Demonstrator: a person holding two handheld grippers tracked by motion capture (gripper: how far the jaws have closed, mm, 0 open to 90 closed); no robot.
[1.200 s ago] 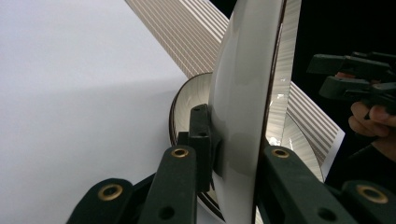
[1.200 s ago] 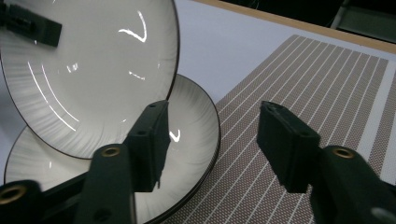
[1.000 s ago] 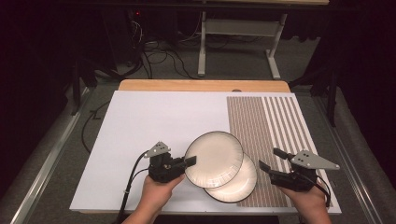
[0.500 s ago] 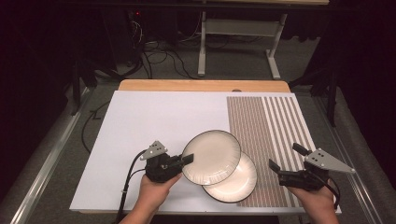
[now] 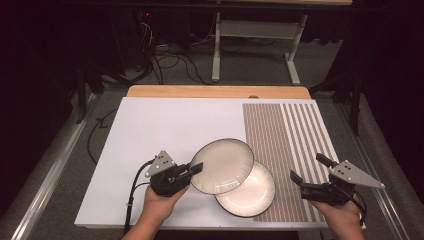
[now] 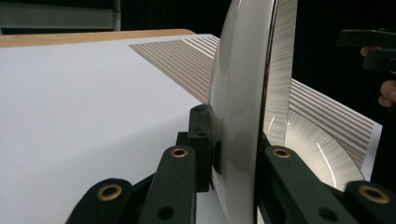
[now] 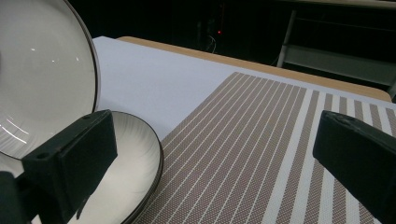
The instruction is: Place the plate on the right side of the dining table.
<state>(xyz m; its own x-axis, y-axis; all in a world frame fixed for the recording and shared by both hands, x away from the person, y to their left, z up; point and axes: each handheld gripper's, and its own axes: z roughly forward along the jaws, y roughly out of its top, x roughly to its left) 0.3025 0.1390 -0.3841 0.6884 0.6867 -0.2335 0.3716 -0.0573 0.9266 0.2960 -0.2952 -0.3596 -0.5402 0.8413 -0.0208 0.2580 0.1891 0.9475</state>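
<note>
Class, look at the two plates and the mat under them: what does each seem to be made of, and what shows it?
The lifted plate and the flat plate look like glazed ceramic: glossy cream surfaces with bright glints and thin dark rims. The mat seems matte white sheet, perhaps vinyl or paper; its striped part looks woven.

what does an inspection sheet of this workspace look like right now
surface: white mat with a brown striped section at its right, on a wooden table
job's things: upper plate lifted by its rim and tilted, overlapping the lower plate that lies flat on the mat
clutter: nothing seen
grippers: left gripper shut on the upper plate's rim; right gripper wide open with nothing between its jaws, which have just been opening, over the striped section
cables: black cable trails from the left gripper; more cables on the floor beyond the table
surroundings: dark room, grey metal stand behind the table
</note>
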